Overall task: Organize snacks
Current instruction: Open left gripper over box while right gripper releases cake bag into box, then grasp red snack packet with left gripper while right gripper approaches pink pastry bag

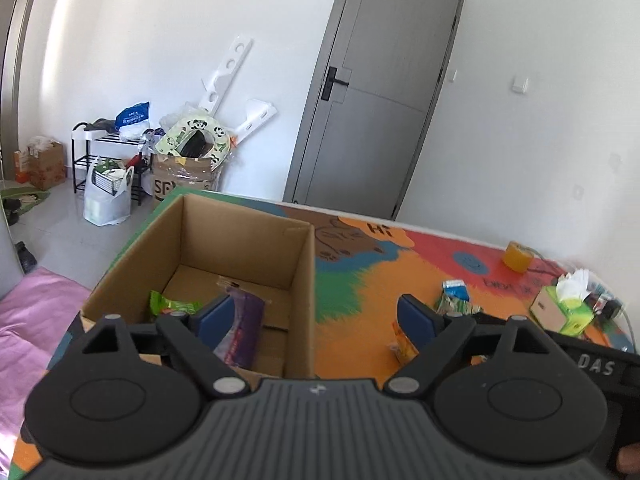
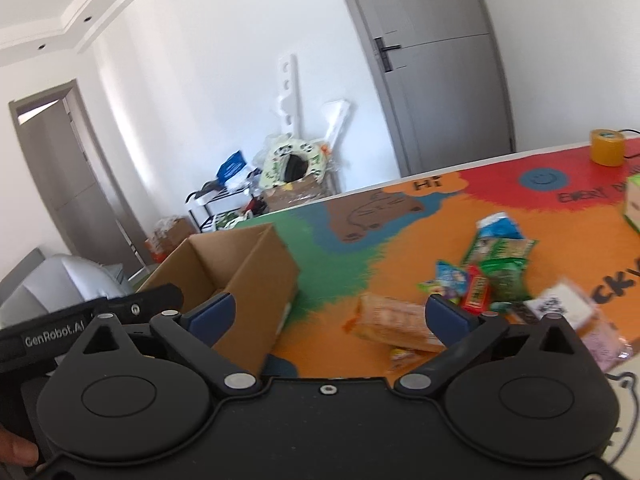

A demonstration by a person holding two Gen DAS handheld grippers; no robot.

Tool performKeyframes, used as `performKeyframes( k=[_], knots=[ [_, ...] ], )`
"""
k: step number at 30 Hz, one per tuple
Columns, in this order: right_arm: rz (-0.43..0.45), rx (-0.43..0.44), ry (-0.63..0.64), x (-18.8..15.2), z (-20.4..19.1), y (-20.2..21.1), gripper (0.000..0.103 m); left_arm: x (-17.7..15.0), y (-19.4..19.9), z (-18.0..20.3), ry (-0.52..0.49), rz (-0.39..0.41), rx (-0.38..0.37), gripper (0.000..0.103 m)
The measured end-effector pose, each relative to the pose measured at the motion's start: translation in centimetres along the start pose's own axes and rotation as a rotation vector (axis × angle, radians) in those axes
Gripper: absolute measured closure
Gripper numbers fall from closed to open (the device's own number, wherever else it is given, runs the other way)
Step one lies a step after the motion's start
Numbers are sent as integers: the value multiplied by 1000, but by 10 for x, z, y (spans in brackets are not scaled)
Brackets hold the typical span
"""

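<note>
Snacks (image 2: 486, 276) in bright crinkled wrappers heaped beside cardboard box (image 1: 240, 248), both hand-held grippers (image 1: 314, 316) (image 2: 328, 316) spread wide, empty

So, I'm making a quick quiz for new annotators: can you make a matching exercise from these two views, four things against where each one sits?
Things:
1. purple foil snack packet
2. roll of yellow tape
3. green tissue box
4. tan bread-like snack packet

Places:
A. on the red part of the mat, at the far edge
B. inside the brown cardboard box
C. on the orange part of the mat, between the open tongs of the right gripper
D. near the table's right edge, tissue sticking out

Pairs: 1-B, 2-A, 3-D, 4-C
</note>
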State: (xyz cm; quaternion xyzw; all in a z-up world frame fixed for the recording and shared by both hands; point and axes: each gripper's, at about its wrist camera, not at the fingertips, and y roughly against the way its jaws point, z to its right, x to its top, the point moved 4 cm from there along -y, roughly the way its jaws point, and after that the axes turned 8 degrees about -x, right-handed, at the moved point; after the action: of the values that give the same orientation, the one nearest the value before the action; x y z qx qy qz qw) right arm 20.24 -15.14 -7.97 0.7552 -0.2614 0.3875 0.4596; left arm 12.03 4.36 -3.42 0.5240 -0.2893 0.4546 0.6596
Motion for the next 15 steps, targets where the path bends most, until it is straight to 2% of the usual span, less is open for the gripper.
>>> performKeyframes(
  k=[15],
  knots=[
    [60, -130, -91, -4, 85, 33, 0, -12, -15, 67, -71, 12, -116, 14]
  ],
)
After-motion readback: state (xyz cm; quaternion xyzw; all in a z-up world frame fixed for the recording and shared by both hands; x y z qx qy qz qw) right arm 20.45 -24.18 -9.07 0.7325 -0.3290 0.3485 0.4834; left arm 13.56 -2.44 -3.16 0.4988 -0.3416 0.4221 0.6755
